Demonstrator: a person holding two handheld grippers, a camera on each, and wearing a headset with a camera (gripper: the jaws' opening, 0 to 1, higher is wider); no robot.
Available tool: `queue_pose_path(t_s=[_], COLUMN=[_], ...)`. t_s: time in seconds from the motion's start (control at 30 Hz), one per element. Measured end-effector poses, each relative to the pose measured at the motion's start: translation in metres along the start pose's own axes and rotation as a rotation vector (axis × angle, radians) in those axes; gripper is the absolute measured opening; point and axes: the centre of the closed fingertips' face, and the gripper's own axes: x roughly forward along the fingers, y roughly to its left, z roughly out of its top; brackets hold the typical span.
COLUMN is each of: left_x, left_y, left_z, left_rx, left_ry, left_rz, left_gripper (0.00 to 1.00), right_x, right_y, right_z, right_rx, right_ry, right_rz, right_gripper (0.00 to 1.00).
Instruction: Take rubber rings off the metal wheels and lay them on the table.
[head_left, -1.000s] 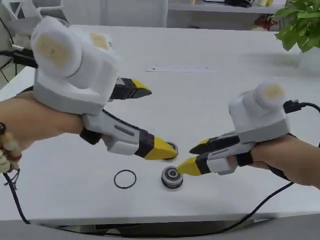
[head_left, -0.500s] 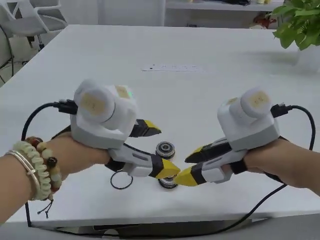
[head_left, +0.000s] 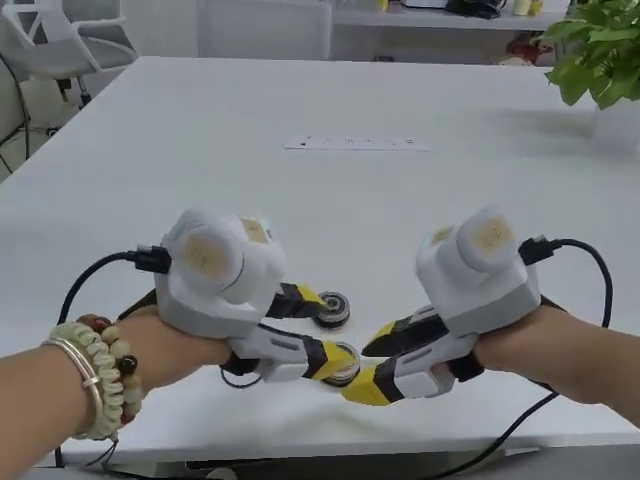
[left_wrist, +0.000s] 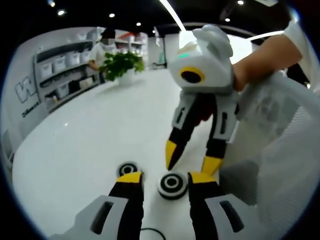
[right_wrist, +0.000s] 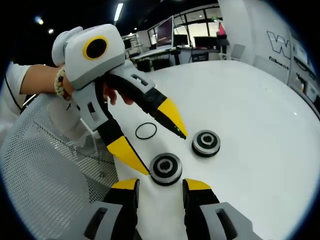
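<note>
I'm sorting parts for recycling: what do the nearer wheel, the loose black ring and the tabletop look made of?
Nearer wheel: apparently metal, silvery face catching glints; dark matte outer band, probably rubber. Loose ring: thin, black, dull, likely rubber. Tabletop: smooth white, faint sheen; laminate or paint, unclear.

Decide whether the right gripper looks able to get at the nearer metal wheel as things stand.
Probably yes. The right gripper has its jaws open and the nearer metal wheel lies just ahead of them with nothing between. The left gripper reaches in from the opposite side, so they may crowd.
</note>
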Motion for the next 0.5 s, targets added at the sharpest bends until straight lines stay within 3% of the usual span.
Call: queue_pose_path(t_s=[0.5], left_x=[0.0086], left_y=[-0.0019], left_z=[-0.0095], left_rx=[-0.051], left_ry=[0.014], left_rz=[-0.012], left_gripper=[0.24], right_x=[0.0030], right_y=[-0.0073], right_z=[-0.0021], right_rx=[0.011], right_ry=[0.002], right_rz=[-0.023], right_gripper=[0.28])
